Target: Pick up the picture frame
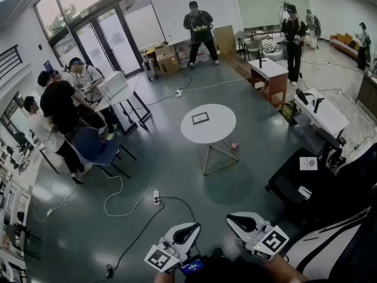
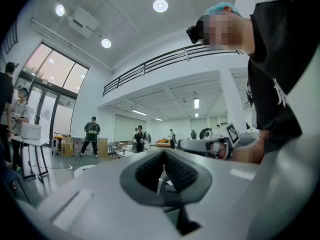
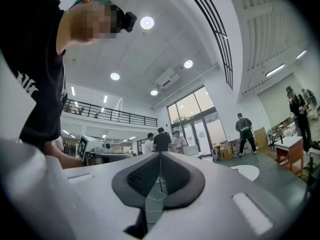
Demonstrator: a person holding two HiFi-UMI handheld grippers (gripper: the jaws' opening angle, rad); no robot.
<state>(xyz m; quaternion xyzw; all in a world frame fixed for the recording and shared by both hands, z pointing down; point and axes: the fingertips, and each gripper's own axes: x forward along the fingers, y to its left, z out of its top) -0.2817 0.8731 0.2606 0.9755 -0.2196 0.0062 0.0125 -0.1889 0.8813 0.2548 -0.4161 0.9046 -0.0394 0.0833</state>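
The picture frame (image 1: 200, 118), a small dark rectangle, lies flat on the round white table (image 1: 221, 131) in the middle of the room. Both grippers are held low and close to my body at the bottom of the head view, far from the table. My left gripper (image 1: 192, 227) is shut with nothing between its pads. My right gripper (image 1: 231, 219) is shut and empty as well. In the left gripper view the left gripper (image 2: 163, 170) has its dark pads pressed together, and the round table (image 2: 80, 171) shows small at the left. The right gripper (image 3: 160, 176) also shows its pads closed, pointing roughly level.
Several people stand around a desk (image 1: 115, 93) at the left, beside a blue chair (image 1: 94, 146). A power strip (image 1: 156, 197) and cables lie on the floor before me. A black chair (image 1: 297, 181) and white desks (image 1: 321, 114) stand at the right. More people stand at the back.
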